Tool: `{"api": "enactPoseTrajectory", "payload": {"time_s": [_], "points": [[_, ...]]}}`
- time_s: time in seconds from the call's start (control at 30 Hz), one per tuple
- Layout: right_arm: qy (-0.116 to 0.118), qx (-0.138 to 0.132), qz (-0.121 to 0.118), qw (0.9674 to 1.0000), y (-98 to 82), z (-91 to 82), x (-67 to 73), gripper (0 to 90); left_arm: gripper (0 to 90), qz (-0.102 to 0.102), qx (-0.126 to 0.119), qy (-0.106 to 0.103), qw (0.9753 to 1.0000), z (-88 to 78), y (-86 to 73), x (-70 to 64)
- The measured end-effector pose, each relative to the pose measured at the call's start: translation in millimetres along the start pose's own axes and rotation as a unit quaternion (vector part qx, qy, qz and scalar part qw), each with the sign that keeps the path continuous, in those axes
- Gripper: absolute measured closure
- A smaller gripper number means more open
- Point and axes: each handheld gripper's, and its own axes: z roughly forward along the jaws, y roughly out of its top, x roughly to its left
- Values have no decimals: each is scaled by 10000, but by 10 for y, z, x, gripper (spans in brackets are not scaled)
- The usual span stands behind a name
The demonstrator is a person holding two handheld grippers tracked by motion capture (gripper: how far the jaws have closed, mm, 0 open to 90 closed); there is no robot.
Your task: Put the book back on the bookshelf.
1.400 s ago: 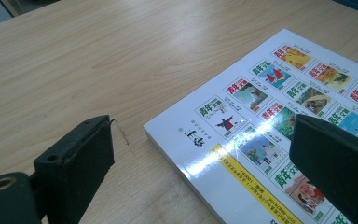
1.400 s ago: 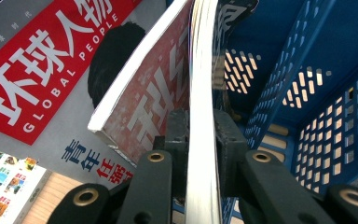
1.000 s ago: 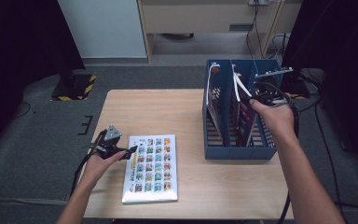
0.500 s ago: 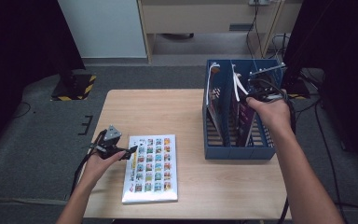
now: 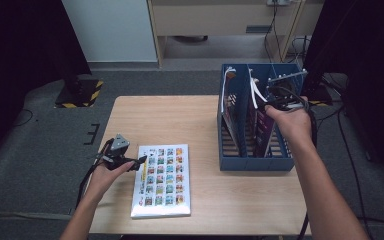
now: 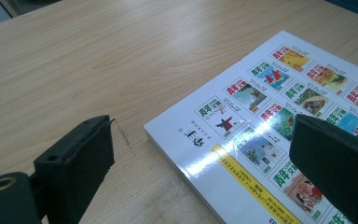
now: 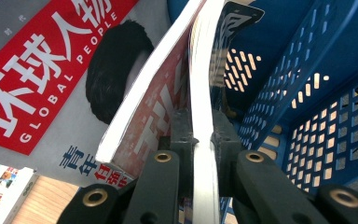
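Magazine [image 7: 200, 93] upright in blue rack [image 5: 280, 162] at bench's far right edge, clamped between closing jaws of right gripper [image 7: 200, 140]. Left gripper [image 6: 200, 163] jaws apart, hovering over near-left corner of booklet [image 5: 162, 180] lying flat near bench's front edge.

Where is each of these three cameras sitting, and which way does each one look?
High view: above the person's side, looking forward and down at the table; both forearms, left gripper.
Left gripper view: rides the left gripper, looks past its open jaws at the flat magazine.
Right gripper view: rides the right gripper, clamped on an upright magazine in the blue rack.
Shared: the flat magazine appears in all three views.
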Motion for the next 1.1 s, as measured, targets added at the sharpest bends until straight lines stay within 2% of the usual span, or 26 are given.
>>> {"api": "enactPoseTrajectory", "payload": {"time_s": [0.57,0.8,0.83,1.1], "points": [[-75,-139,63,9999,-11,-93,-32,830,60,-18,-21,10,10000,-11,3,9],[-233,-362,139,9990,16,-172,-76,831,60,-18,-22,12,10000,-10,5,12],[-310,-454,178,9983,30,-185,-90,831,60,-19,-22,12,10000,-10,5,11],[-487,-658,276,9963,111,-141,-111,831,60,-30,-13,21,10000,-16,-2,26]]}}
